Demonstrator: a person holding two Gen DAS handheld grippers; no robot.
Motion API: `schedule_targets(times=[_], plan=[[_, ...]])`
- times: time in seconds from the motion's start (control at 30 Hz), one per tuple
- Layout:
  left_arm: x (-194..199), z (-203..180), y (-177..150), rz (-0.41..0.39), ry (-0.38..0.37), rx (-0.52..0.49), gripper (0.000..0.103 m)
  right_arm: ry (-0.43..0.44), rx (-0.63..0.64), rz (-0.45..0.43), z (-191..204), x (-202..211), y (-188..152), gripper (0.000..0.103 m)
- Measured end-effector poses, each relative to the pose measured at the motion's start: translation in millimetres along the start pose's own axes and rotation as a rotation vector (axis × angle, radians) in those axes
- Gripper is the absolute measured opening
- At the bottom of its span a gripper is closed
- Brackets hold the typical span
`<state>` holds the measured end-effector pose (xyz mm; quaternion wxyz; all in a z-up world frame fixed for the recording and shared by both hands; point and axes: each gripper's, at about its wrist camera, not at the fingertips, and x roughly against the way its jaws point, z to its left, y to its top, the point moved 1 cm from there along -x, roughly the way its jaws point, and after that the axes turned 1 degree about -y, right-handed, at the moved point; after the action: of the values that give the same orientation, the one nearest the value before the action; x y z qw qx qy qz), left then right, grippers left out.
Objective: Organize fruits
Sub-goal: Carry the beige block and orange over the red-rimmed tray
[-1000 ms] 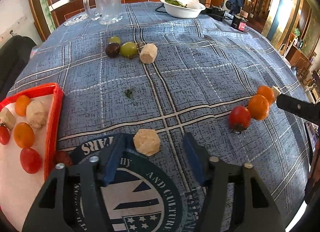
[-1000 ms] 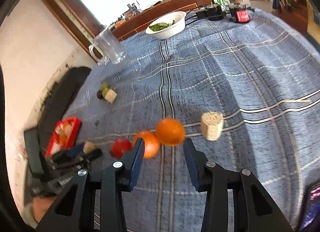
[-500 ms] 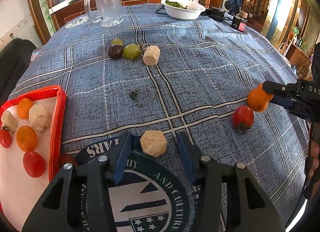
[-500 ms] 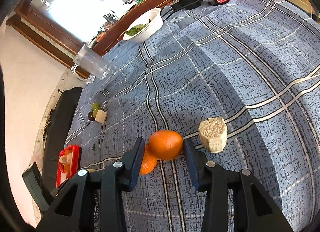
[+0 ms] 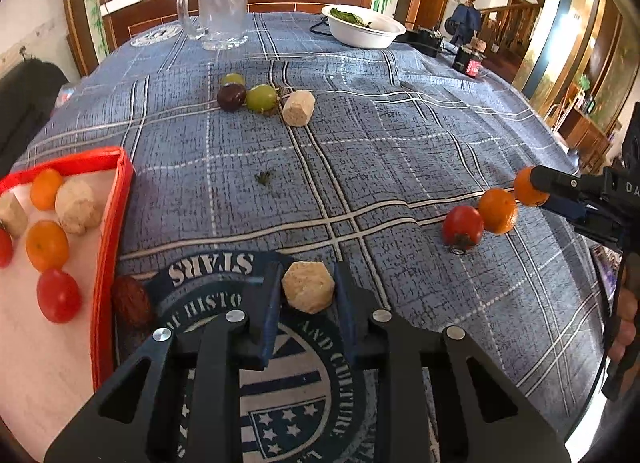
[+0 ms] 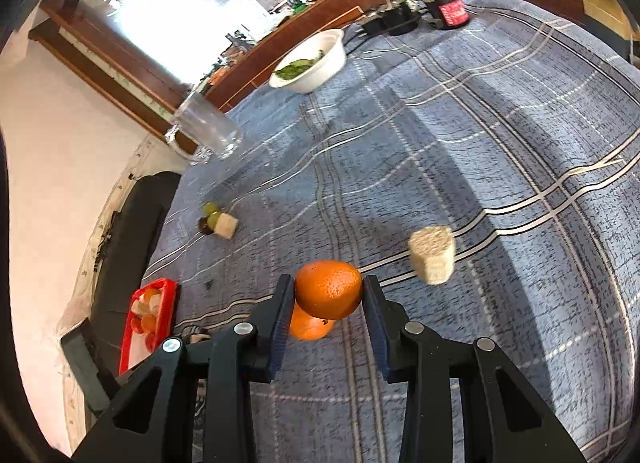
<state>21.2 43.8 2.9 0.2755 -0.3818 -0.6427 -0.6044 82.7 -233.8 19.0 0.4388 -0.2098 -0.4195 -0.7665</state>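
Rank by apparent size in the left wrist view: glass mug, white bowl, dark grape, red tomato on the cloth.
1. Glass mug and white bowl: look alike, unranked, both far away.
2. Red tomato.
3. Dark grape, though farther off.

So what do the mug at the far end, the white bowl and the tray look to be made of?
Mug: clear glass, seemingly; see-through walls, thick handle, slightly frosted look. White bowl: glossy and thin-rimmed, plastic or glazed ceramic, cannot tell which. Tray: probably plastic, with a smooth bright red raised rim and a pale matte floor.
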Motion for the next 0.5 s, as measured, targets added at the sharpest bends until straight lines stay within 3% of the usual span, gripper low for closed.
schedule_targets(times=[0.5], plan=[[44,8,-3,-0.081,-0.040,0.060,0.023,0.044,0.114,0.013,46,4,-18,0.036]])
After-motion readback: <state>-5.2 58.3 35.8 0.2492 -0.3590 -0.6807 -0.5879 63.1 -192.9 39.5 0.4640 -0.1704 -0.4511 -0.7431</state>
